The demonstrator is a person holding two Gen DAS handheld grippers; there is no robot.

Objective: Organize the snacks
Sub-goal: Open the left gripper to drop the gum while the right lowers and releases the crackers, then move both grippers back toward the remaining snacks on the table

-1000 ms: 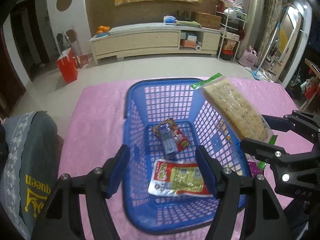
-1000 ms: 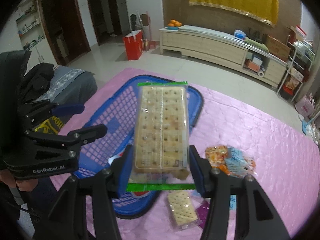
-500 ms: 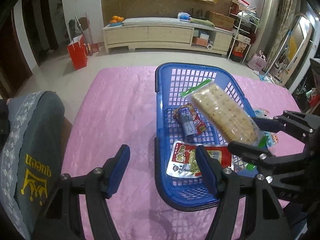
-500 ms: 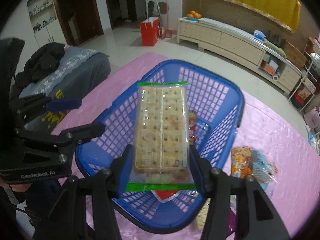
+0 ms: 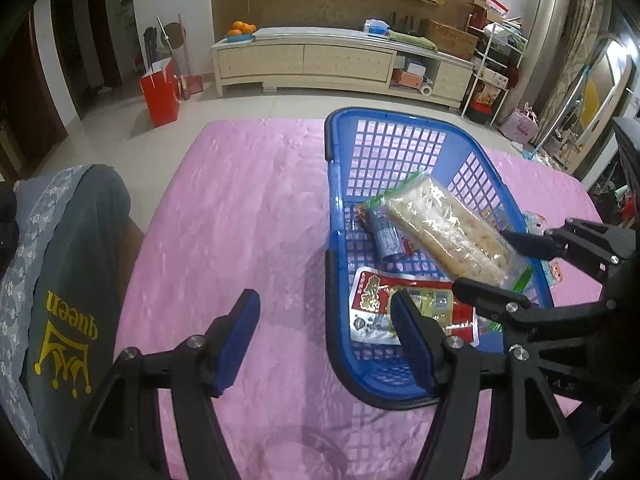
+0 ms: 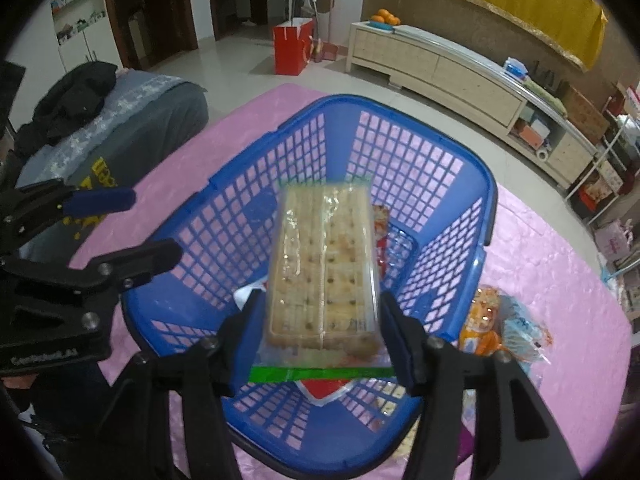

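Grey cloth [image 5: 60,292] sits at the far left of the left wrist view, printed in yellow with a crown and the word "queen", seen upside down. Next over, the left gripper [image 5: 324,338] hangs above the pink tablecloth [image 5: 240,216] with its 2 blue-padded fingers spread wide and nothing between them; one finger is over the cloth, the other over the basket's near left corner. On to the blue basket [image 5: 400,120], a mesh plastic tub standing on the pink cloth. Inside, flat on the floor at the near end, lies a red and yellow snack packet [image 5: 384,300] with printing too small to read, and beyond it a small blue-grey and red packet [image 5: 386,236]. Over both, held tilted above the basket's right half, is the cracker pack [image 5: 448,232], clear wrap with green end strips. The right gripper [image 6: 322,336] has it clamped by the near end, its blue pads pressed to the pack's 2 long sides, far end pointing toward the basket's back wall. Right of the basket, out on the cloth, lie loose snacks: an orange packet [image 6: 482,320] and a pale blue one [image 6: 522,328] just beside it. In the right wrist view the other gripper's body carries white lettering, blurred beyond reading.
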